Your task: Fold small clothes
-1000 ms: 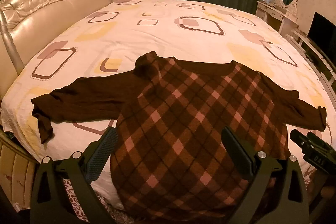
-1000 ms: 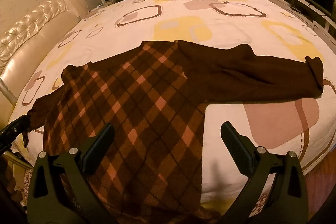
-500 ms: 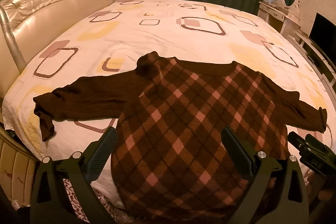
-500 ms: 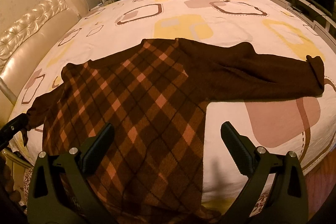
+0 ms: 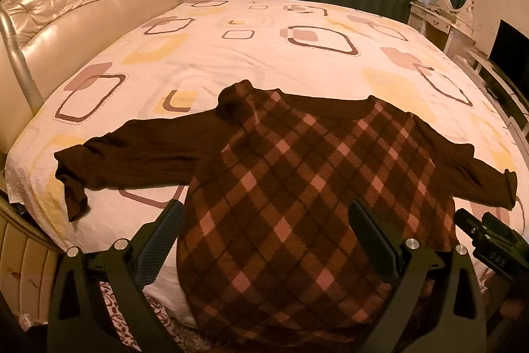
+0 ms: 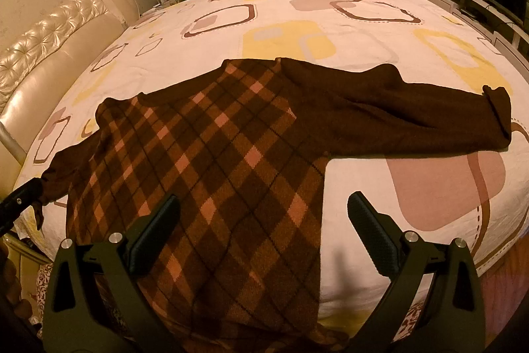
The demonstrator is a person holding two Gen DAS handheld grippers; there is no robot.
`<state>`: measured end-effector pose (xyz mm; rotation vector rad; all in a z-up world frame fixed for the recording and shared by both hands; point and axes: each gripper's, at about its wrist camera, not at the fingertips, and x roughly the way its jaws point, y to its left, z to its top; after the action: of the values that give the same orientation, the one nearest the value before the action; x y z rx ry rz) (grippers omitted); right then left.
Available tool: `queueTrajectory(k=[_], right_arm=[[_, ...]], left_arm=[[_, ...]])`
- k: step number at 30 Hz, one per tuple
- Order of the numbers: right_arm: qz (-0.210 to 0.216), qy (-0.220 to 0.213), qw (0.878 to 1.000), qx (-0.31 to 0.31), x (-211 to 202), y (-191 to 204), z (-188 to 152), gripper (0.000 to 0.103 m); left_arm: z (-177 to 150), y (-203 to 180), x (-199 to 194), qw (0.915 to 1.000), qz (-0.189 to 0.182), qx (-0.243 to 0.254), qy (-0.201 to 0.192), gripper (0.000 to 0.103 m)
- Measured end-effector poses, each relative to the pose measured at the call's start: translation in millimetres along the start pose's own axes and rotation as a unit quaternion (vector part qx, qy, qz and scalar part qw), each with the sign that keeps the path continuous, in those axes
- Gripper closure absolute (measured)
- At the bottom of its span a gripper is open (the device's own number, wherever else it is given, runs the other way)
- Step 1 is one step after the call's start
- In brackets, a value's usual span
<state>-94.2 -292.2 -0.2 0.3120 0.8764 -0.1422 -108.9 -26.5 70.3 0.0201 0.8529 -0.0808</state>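
Left wrist view: argyle sweater spread on bed; both grippers gape wide, empty; no legible writing.

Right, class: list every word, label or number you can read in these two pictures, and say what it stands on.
"DAS", roughly: raised letters on the right gripper body, left wrist view; blurred, first letter uncertain.
Nothing else readable: the sweater and bedsheet carry only patterns.

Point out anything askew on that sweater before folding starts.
The sweater hangs off the bed's near edge at the hem, the left cuff is twisted, and the left shoulder is bunched. Nothing looks damaged.
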Motion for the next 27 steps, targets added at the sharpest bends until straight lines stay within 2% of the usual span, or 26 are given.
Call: queueTrajectory(k=[27], right_arm=[[-0.001, 0.002, 1.000, 0.000, 1.0, 0.6, -1.0, 0.002]], left_arm=[[-2.7, 0.9, 1.9, 1.0000, 0.003, -0.002, 0.004, 0.004]])
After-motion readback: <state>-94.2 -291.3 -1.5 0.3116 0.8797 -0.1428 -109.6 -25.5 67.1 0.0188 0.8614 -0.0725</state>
